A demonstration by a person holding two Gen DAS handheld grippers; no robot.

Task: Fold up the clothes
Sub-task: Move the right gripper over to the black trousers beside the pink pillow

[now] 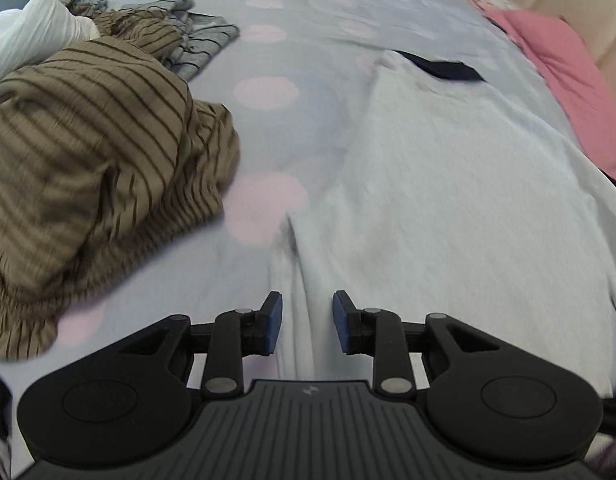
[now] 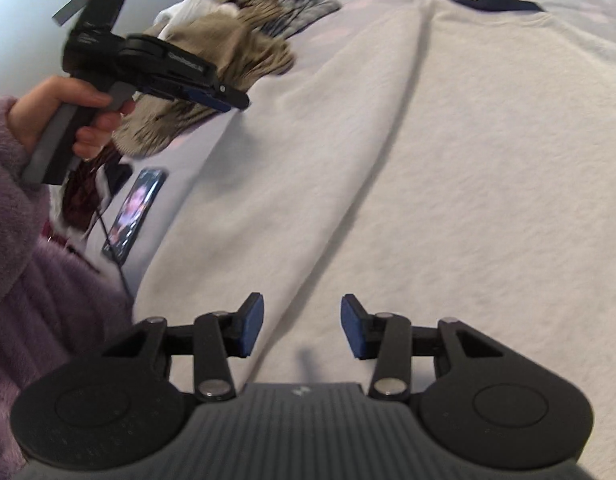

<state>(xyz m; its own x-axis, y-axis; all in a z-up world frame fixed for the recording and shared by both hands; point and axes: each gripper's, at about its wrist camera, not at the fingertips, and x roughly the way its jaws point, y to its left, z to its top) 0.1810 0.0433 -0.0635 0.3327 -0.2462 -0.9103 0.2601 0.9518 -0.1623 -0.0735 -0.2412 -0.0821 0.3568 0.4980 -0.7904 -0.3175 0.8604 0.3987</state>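
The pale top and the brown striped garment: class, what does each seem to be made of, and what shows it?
Pale top: probably a soft, matt fleece-like knit; its surface looks fuzzy and its folds are thick and rounded. Brown striped garment: seemingly a thinner, crinkled woven fabric, matt, bunching into many fine ridges and soft creases. Blur leaves both uncertain.

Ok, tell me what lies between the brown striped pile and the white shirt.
Only bare bedsheet, lilac with pink dots. Nothing else lies between the brown striped pile and the white shirt; the left wrist view shows it best.
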